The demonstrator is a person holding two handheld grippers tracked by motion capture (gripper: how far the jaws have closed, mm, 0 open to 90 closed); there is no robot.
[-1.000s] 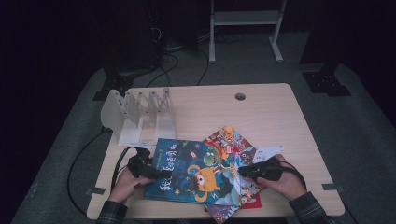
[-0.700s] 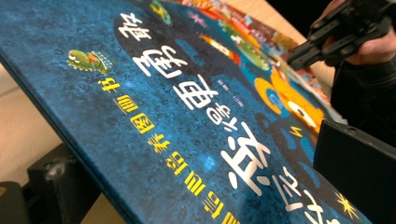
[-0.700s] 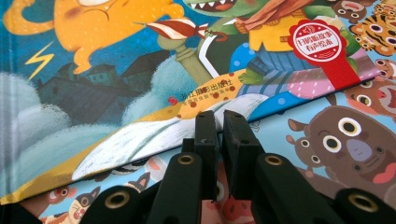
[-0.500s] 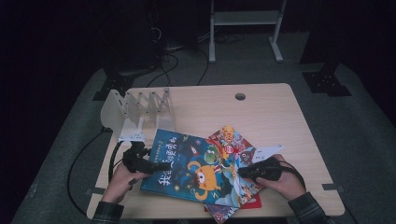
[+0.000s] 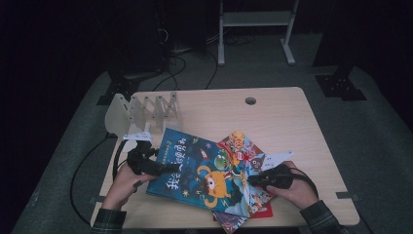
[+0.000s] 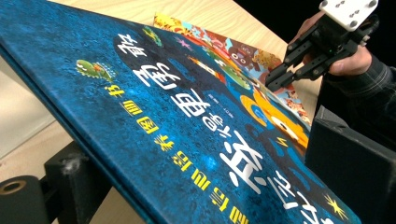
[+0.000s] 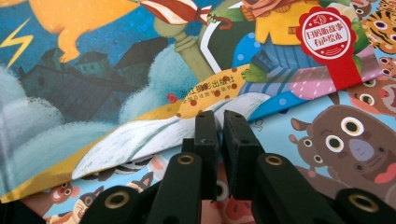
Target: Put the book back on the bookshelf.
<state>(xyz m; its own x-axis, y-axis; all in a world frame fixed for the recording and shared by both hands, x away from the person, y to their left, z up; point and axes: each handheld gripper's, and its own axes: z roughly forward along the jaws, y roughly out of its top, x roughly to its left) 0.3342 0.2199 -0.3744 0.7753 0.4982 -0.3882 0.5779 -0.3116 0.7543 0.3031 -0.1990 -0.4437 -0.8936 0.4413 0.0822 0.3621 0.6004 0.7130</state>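
left jaws: clamped on the near-left edge of the blue picture book (image 6: 196, 121), one jaw under the cover, one on top
left gripper (image 5: 163, 168): at the book's left side, person's left hand (image 5: 124, 181) behind it
right jaws: nearly closed, thin gap, nothing between them; tips just at the book's right edge
right gripper (image 7: 215, 122): low over the counter, right hand (image 5: 292, 187) holding it
blue picture book: left edge lifted off the counter and tilted, right part lying over other books
colourful animal book (image 7: 345, 126): flat beneath the blue one, sticking out right
red book (image 5: 265, 212): bottom of pile, corner showing
white book rack (image 5: 141, 114): upright, back-left on counter (image 5: 272, 117)
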